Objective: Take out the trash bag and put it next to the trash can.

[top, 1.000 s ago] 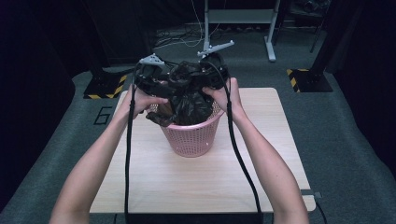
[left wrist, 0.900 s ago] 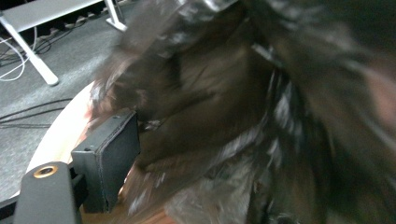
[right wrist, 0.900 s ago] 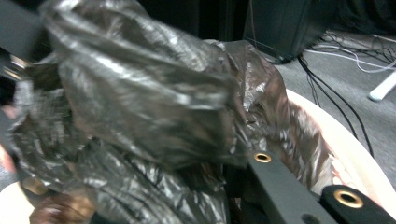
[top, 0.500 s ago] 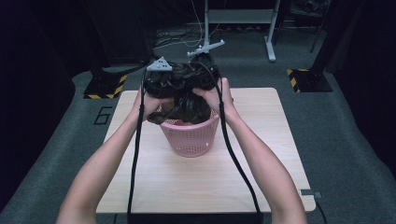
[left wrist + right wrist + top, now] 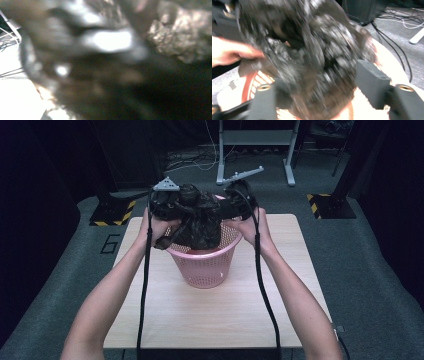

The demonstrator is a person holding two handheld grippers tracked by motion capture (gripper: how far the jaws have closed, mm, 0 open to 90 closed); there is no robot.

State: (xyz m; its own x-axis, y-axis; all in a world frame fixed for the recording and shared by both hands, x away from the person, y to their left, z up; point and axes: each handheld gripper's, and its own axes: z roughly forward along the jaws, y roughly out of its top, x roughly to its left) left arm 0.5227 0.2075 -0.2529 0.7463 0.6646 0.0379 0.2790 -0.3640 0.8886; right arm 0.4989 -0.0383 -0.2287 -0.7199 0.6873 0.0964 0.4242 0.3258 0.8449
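The work in hand is fitting a black bag (image 5: 197, 220) into a pink basket (image 5: 202, 265), which stands at the centre of the high view on a wooden surface (image 5: 210, 315). The bag is bunched above the basket mouth at upper centre of the frame; its lower part hangs down inside the rim, while most of the film sits crumpled between the two hands. The left gripper (image 5: 165, 205), at upper left of the basket, has just been closing its fingers and now clamps a fold of the bag; in the left gripper view, blurred film presses close against the lens. The right gripper (image 5: 324, 87) has just been opening: in the right gripper view its fingers (image 5: 372, 86) stand apart, with the bag hanging between them but not pinched. Judged progress: early to middle. The bag is at the basket and partly lowered. Not yet done: spreading the bag mouth, folding its edge over the rim all round, and seating the film against the basket wall. The rim is uncovered at the front.
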